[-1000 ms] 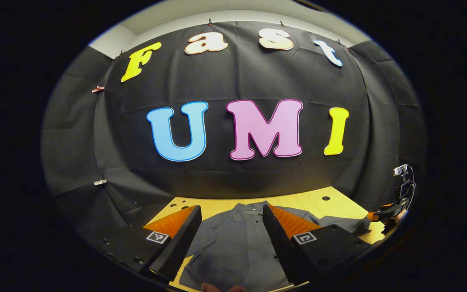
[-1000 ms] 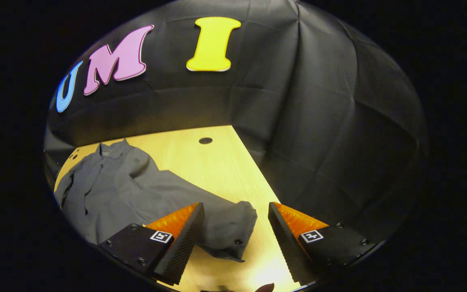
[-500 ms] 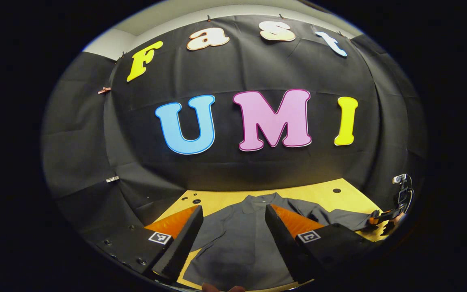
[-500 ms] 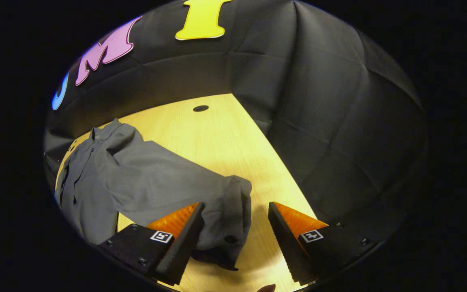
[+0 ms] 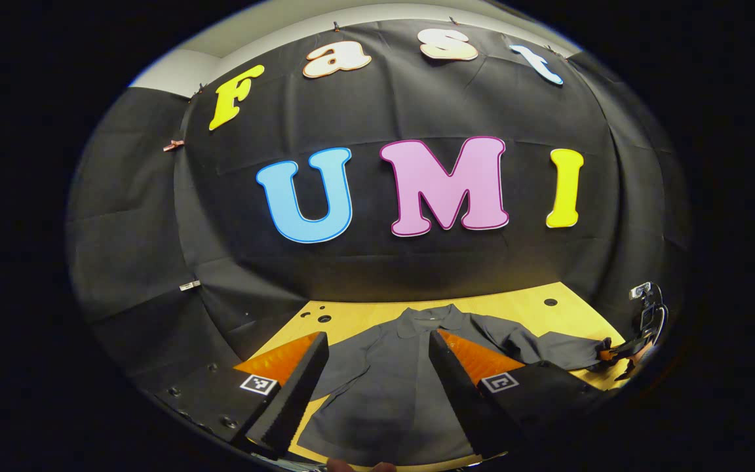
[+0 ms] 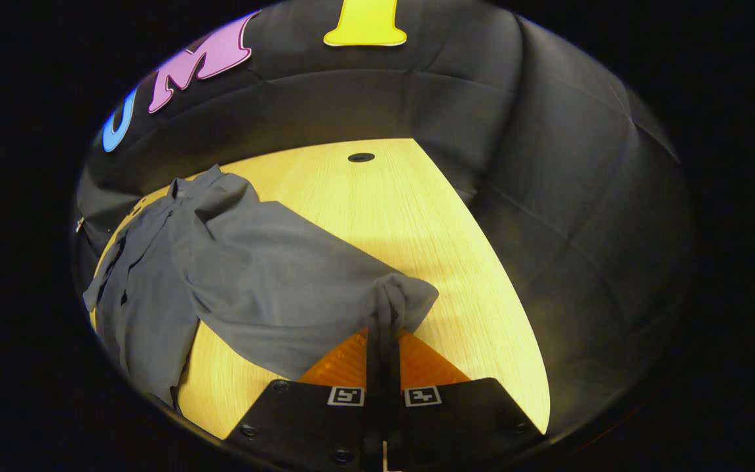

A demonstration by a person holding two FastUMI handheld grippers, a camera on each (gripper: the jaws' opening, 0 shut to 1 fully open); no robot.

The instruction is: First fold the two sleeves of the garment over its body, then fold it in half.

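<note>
A grey button-up shirt (image 5: 390, 387) lies spread on the yellow wooden table (image 5: 522, 314), collar toward the back wall. In the left gripper view my left gripper (image 5: 377, 367) hangs open above the shirt's body, nothing between its fingers. In the right gripper view my right gripper (image 6: 383, 328) is shut on the cuff end of one grey sleeve (image 6: 286, 282), which rises off the table (image 6: 404, 216) toward the fingers. The same sleeve (image 5: 548, 351) stretches right in the left gripper view to the far-off right gripper (image 5: 617, 354).
Black cloth walls close the table in at the back and both sides. A round hole (image 6: 361, 157) sits in the tabletop near the far edge, and more holes (image 5: 318, 318) lie near the shirt's left shoulder. Bare wood lies right of the sleeve.
My right gripper has closed from open onto the sleeve's cuff and lifted it slightly. The left gripper stayed open, shifting a little so more of the shirt shows.
</note>
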